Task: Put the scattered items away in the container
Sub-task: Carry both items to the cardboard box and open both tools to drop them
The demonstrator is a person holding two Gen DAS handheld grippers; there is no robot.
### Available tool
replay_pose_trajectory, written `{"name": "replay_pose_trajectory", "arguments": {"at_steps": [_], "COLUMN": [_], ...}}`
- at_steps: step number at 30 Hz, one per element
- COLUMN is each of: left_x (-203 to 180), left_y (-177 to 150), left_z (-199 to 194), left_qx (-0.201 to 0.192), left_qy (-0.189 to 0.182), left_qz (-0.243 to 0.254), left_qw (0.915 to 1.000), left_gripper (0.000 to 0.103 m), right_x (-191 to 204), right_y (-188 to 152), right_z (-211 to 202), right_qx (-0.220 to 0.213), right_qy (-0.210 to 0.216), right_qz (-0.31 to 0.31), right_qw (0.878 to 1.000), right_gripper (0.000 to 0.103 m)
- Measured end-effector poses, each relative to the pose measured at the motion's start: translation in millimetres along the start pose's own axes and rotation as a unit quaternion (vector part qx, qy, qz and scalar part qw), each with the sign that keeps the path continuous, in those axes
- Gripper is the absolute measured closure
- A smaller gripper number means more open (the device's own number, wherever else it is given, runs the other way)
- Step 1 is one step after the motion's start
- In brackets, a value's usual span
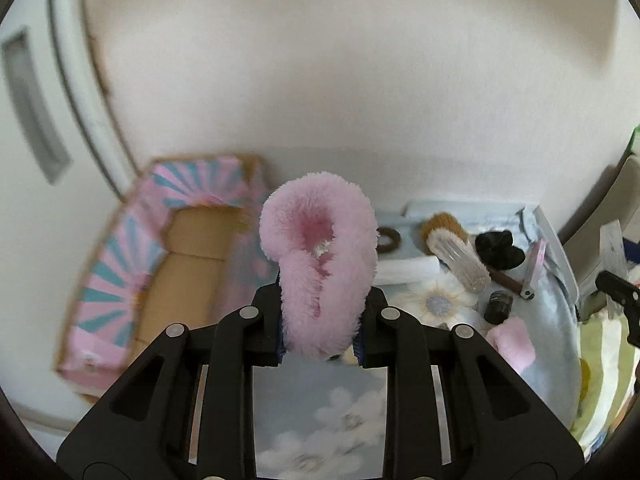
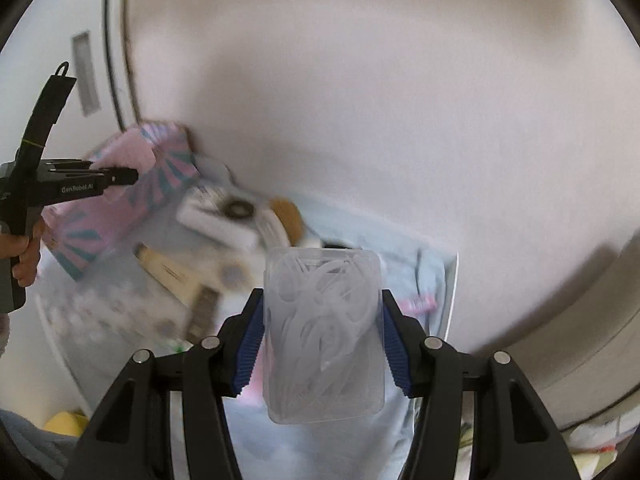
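1. In the left wrist view, a fluffy pink plush item [image 1: 320, 264] is clamped between the fingers of the left gripper [image 1: 320, 344], closed tight on its lower end, and it is held upright above the floral light-blue bedsheet [image 1: 320, 412].
2. In the right wrist view, a clear rectangular plastic box of white loops [image 2: 324, 332] is pinched between the blue-padded fingers of the right gripper [image 2: 324, 344], closed against its two sides.
3. Beyond the plush item, a small black cylinder [image 1: 498, 306], a white flower-shaped piece [image 1: 440, 302] and a pale pink soft piece [image 1: 514, 342] are seen lying on the sheet.
4. Farther back, a brown-bristled brush with a clear handle [image 1: 454, 250], a black hair claw [image 1: 500, 250] and a brown ring-shaped hair tie [image 1: 388, 239] are laid near the wall.
5. To the far left, the open cardboard box with pink and blue sunburst flaps [image 1: 188, 256] is placed against the wall, its brown inside visible.
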State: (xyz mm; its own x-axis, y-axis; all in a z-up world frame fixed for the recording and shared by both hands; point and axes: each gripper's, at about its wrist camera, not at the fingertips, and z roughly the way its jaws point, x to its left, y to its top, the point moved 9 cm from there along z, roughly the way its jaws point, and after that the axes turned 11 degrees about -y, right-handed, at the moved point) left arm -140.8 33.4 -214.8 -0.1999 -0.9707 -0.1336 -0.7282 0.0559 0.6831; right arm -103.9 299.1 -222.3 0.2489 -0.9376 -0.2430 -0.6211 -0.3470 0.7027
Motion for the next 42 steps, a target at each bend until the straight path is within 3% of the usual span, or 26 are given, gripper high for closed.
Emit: {"name": "replay_pose_trajectory", "arguments": {"at_steps": [8,12,18,22,28,36,42], "left_x": [82,116,150,164,168,177,182], "left_y": [29,31,42,46,23,-32,-54], "left_z": [-112,-147,-163,-142,-79,12,40], "left_qx": [-0.04,-0.055,-0.064,-0.057,-0.008,0.075,0.108], "left_qy": [0.062,0.092,0.087,0.073,0.042,0.018,0.016], "left_qz": [-0.013,-0.014,-0.029,-0.036,-0.042,-0.063,-0.076], "left_qw": [0.9972,0.9942,0.9938,0.995,0.9982,0.9951,0.9911], "left_gripper": [0.081,0.081,0.081,0.081,0.081,0.081,0.081], "right_x": [65,105,171,218,284,346,364], "right_y": [74,112,174,206,226,188,160], "right_z": [-47,-53,-53,-43,12,112,157], "right_qx": [-0.03,-0.041,-0.067,-0.076,-0.041,0.043,0.081], "right_qy": [0.055,0.088,0.143,0.171,0.205,0.202,0.195], "right_qz": [-0.048,-0.067,-0.085,-0.1,-0.102,-0.137,-0.162], "right_qw": [0.997,0.993,0.984,0.977,0.973,0.969,0.964], "right_gripper": [0.052,0.052,0.052,0.052,0.052,0.052,0.052]}}
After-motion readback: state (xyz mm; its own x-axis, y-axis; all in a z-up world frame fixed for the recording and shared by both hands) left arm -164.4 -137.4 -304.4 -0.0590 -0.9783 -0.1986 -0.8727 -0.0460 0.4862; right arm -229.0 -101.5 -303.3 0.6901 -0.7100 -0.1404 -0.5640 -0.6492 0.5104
